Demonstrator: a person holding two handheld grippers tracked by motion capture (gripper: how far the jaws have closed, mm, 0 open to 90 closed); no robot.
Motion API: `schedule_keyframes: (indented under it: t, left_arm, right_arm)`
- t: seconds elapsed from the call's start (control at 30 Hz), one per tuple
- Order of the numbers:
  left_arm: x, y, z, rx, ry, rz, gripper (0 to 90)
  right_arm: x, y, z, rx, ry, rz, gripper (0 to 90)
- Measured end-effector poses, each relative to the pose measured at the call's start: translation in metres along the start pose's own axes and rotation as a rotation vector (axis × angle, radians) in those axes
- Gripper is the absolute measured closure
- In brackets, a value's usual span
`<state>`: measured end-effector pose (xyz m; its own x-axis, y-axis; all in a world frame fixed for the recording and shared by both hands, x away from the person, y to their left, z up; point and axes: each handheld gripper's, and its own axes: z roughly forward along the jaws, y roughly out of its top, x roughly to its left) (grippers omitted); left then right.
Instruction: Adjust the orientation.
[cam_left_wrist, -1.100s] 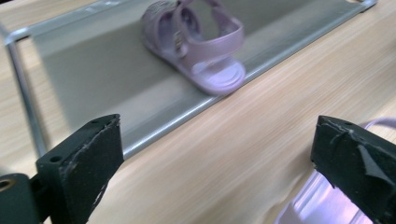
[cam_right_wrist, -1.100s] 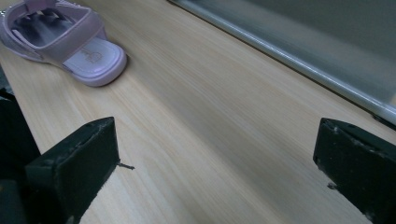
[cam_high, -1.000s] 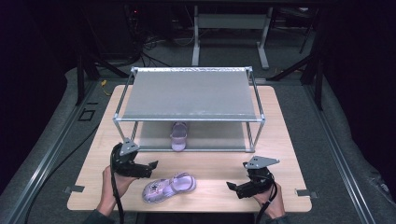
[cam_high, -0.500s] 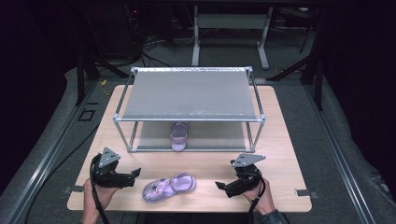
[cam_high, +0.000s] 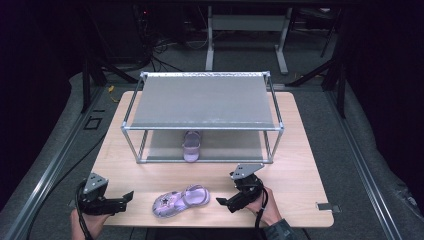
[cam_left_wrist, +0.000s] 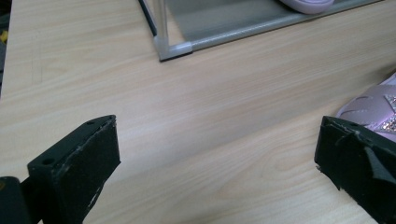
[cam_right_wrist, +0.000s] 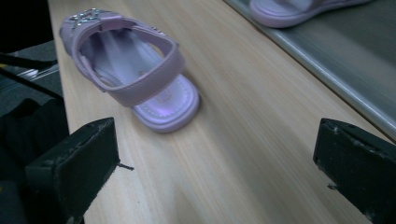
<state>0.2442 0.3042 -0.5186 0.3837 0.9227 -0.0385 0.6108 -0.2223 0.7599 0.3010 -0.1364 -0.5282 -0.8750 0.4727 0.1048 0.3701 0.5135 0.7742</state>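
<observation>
A lilac sandal (cam_high: 181, 200) (cam_right_wrist: 132, 69) with a sparkly star on its toe lies on its sole near the table's front edge. Its mate (cam_high: 191, 146) (cam_right_wrist: 289, 9) rests on the lower shelf of the metal rack (cam_high: 202, 100). My left gripper (cam_high: 125, 198) (cam_left_wrist: 217, 156) is open at the front left corner, jaws pointing right toward the loose sandal's toe (cam_left_wrist: 373, 109). My right gripper (cam_high: 225, 202) (cam_right_wrist: 219, 161) is open just right of that sandal's heel, jaws pointing left at it. Nothing is between either pair of jaws.
The two-tier rack takes up the middle and back of the wooden table (cam_high: 300, 165); its front left foot (cam_left_wrist: 173, 49) shows in the left gripper view. Bare wood lies between the rack and the front edge. Dark floor and cables surround the table.
Both hands have drawn back toward the front edge. The left gripper has moved from beside the sandal to the front left corner. The right gripper has shifted left, closer to the sandal's heel.
</observation>
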Motion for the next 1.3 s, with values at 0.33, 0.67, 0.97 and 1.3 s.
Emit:
schedule_keyframes:
  t: [0.33, 0.67, 0.97, 1.3]
  left_arm:
    - [0.005, -0.008, -0.002, -0.009, -0.010, -0.020, 0.0]
    - [0.006, -0.008, -0.003, -0.015, -0.014, -0.021, 0.0]
    - [0.006, -0.010, -0.003, -0.012, -0.020, -0.023, 0.0]
    - [0.009, -0.012, -0.007, -0.022, -0.022, -0.032, 0.0]
  right_arm:
    - [0.013, 0.018, 0.030, 0.046, 0.141, -0.127, 0.0]
    - [0.020, 0.031, 0.054, 0.118, 0.204, -0.242, 0.0]
    - [0.027, 0.040, 0.078, 0.172, 0.217, -0.306, 0.2]
    - [0.028, 0.041, 0.089, 0.205, 0.230, -0.322, 19.4]
